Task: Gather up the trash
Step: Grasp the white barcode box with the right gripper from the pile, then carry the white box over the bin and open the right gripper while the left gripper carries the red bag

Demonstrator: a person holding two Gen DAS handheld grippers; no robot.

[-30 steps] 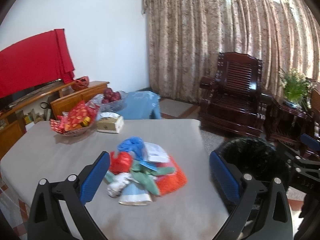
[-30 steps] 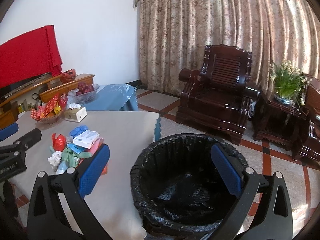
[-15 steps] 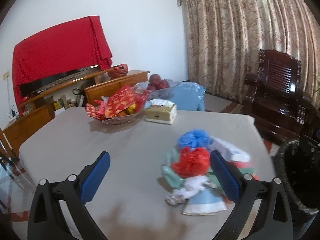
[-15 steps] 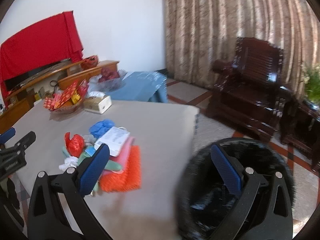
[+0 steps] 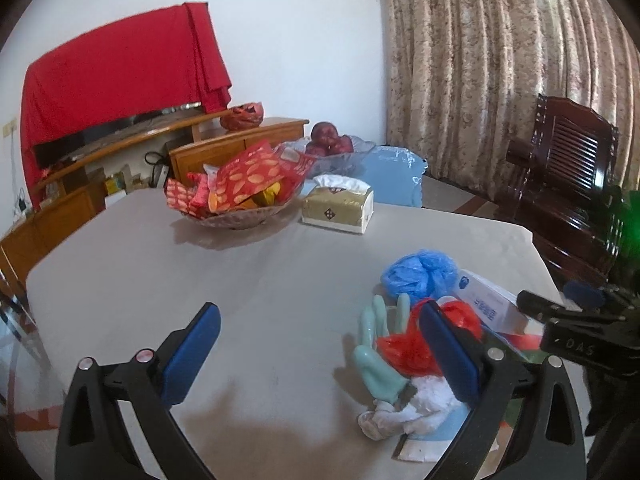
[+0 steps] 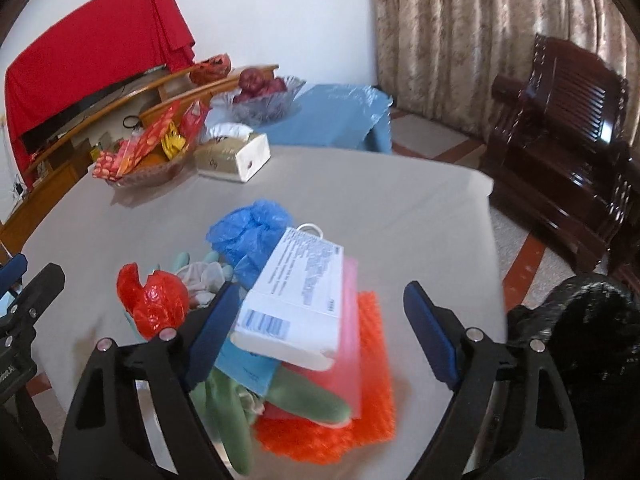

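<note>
A pile of trash lies on the grey table (image 5: 240, 280): a white box (image 6: 298, 300), a blue plastic bag (image 6: 250, 232), a red plastic bag (image 6: 154, 304), green gloves (image 5: 378, 344), a pink sheet and an orange mesh (image 6: 372, 380). My right gripper (image 6: 320, 328) is open, its jaws on either side of the white box, just above the pile. My left gripper (image 5: 320, 352) is open over bare table, its right finger in front of the red bag (image 5: 404, 348). A black-lined trash bin (image 6: 592, 344) stands on the floor to the right.
A basket of red snack packets (image 5: 240, 192) and a tissue box (image 5: 338, 208) stand at the table's far side. A glass bowl of red fruit (image 6: 264, 92) sits on a blue-covered table behind. A dark wooden armchair (image 6: 560, 140) stands to the right, a wooden cabinet along the left wall.
Both grippers swung left, away from the bin and toward the table. The right gripper closed in on the pile, now straddling the white box. The left gripper now faces the table's left part.
</note>
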